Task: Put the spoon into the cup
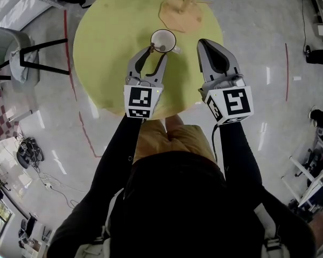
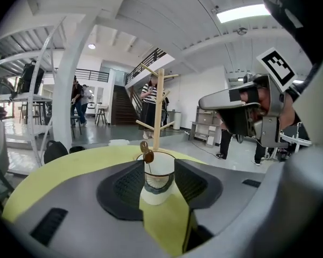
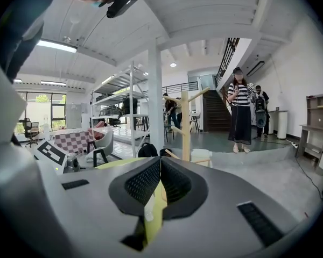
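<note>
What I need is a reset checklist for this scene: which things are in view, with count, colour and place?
table: one, yellow-green, before the person
cup: one, white, on the table, near its middle
spoon: one, brown, in the cup, against its rim
wooden stand: one, pale wood, table's far edge
chair: one, grey, floor left of the table
left gripper: one, grey, jaws open, tips by the cup
right gripper: one, grey, jaws shut, empty, over the table

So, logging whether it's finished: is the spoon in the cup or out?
In. The spoon leans inside the cup, its brown end sticking up past the rim.
</note>
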Available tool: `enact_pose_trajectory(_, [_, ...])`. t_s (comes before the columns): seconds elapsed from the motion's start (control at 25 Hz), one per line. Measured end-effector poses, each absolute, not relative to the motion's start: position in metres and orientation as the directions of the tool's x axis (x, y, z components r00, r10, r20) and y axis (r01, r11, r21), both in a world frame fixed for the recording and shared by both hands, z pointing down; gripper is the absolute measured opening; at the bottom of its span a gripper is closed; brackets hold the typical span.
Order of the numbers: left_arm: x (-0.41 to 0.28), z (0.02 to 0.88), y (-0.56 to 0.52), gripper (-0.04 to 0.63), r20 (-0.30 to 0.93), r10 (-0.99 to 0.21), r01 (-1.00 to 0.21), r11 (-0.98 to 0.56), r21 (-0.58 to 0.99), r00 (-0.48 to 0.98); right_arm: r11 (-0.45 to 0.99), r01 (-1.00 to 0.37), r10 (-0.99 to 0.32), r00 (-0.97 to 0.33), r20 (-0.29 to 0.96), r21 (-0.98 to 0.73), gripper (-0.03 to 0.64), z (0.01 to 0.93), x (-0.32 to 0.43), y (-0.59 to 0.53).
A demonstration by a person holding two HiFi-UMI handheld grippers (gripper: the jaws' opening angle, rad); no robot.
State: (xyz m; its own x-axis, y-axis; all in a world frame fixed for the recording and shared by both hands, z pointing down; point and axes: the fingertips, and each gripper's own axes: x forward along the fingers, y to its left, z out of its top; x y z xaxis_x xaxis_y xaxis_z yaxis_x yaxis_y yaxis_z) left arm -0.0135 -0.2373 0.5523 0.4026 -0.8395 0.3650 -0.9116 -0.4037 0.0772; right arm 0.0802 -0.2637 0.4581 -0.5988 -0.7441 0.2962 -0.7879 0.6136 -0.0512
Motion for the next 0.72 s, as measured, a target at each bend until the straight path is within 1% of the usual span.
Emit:
enact_pose_trajectory(0.28, [-0.030, 0.553, -0.242, 0.212, 0.369, -0.854, -0.927, -0.366, 0.078, 0.368, 0.618, -0.784, -0.740, -0.604, 0.296, -0.055, 0.026, 0.459, 0.074, -0.260])
enact_pose_trajectory(0.72, [-0.035, 0.547, -0.238, 0.212, 0.342, -0.858, -0.922, -0.376, 0.088, 0.383, 0.616, -0.785, -0.740, -0.604, 0.296, -0.061, 0.026, 0.462, 0.068, -0.252])
